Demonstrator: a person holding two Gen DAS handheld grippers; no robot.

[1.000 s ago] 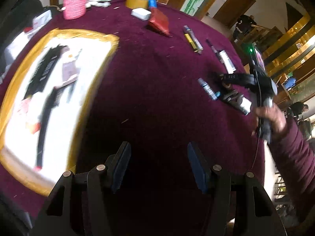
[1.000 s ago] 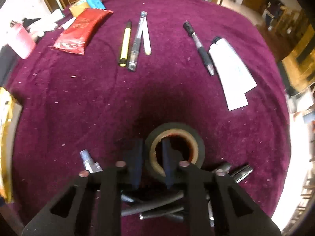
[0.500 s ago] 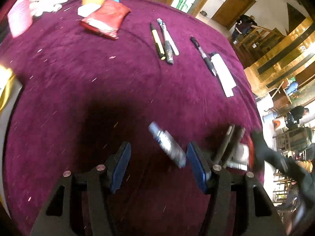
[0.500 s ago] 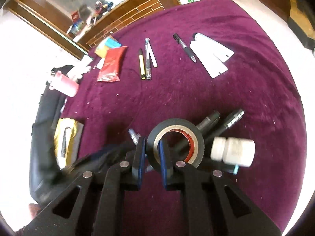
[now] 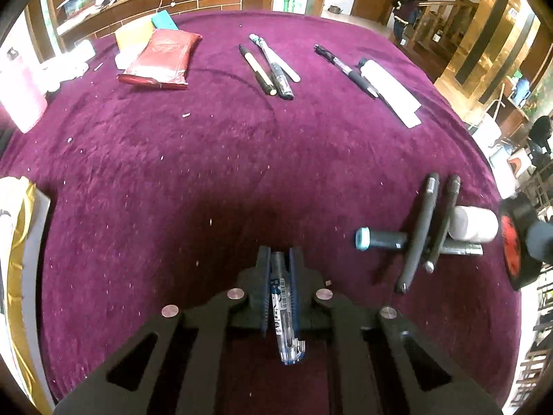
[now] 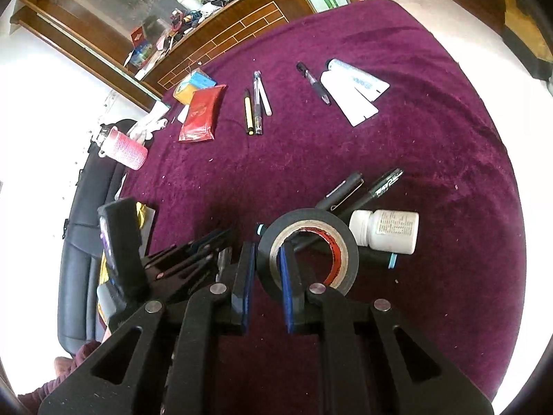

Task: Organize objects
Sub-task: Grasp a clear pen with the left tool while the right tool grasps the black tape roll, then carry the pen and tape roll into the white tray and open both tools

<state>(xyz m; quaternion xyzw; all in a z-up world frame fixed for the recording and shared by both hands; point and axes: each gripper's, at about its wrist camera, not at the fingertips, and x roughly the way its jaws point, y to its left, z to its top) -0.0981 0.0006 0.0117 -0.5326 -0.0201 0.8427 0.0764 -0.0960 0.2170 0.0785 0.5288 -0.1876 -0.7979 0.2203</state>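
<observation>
My left gripper (image 5: 278,259) is shut on a clear blue pen (image 5: 285,314), low over the purple tablecloth (image 5: 172,173). My right gripper (image 6: 268,252) is shut on the wall of a black tape roll (image 6: 307,245) and holds it above the cloth; the roll also shows at the right edge of the left wrist view (image 5: 516,242). Below the roll lie two dark pens (image 6: 359,190), a white pill bottle (image 6: 385,231) and a teal-capped marker (image 5: 378,240). The left gripper body shows in the right wrist view (image 6: 193,252).
At the far side lie a red pouch (image 5: 162,60), a group of pens (image 5: 269,67), a black pen (image 5: 345,71), a white tube (image 5: 390,90) and yellow and blue packets (image 6: 191,86). A pink cup (image 6: 124,145) and a gold-rimmed tray (image 5: 17,242) are at the left.
My left gripper swung from the tray to the pen and shut on it. My right gripper lifted the tape roll off the cloth.
</observation>
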